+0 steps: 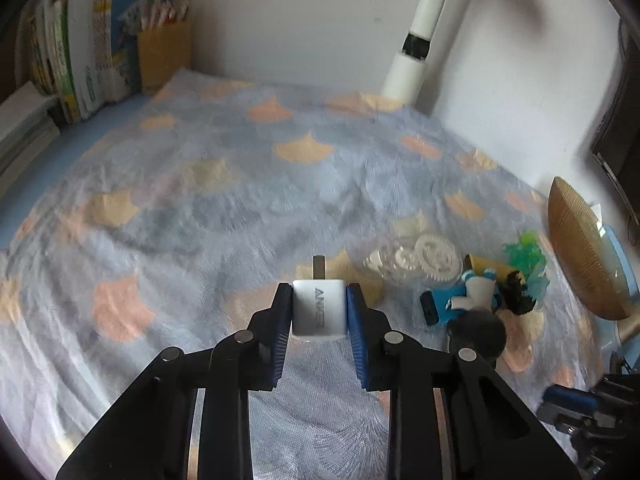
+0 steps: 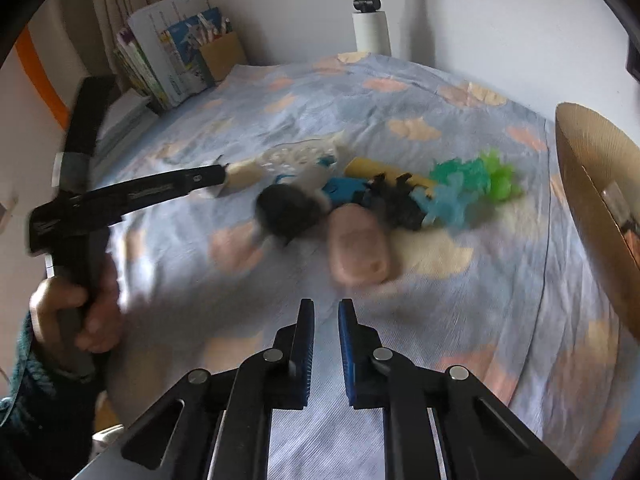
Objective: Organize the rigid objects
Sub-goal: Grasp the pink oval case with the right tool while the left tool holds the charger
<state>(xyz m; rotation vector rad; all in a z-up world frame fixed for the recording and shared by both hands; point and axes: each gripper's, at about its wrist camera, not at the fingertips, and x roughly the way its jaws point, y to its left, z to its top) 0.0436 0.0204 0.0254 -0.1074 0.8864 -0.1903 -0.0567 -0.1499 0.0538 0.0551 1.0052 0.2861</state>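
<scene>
My left gripper (image 1: 319, 298) is shut on a white Anker wall charger (image 1: 319, 310), prongs pointing away, held above the patterned cloth (image 1: 200, 200). It also shows in the right wrist view (image 2: 224, 178) at the left. A pile of small objects lies to its right: white plastic gears (image 1: 432, 258), a blue and white toy (image 1: 464, 300), a black round object (image 1: 478, 332), a green spiky toy (image 1: 526, 256). In the right wrist view the pile holds the black object (image 2: 286, 210), a pink oval object (image 2: 358, 250) and the green toy (image 2: 476, 180). My right gripper (image 2: 326, 312) is empty, jaws narrowly apart, just short of the pink object.
Books (image 1: 80, 52) and a cardboard pen holder (image 1: 164, 56) stand at the back left. A white lamp post (image 1: 416, 40) rises at the back. A wooden bowl (image 1: 580, 248) stands on edge at the right, also in the right wrist view (image 2: 592, 184).
</scene>
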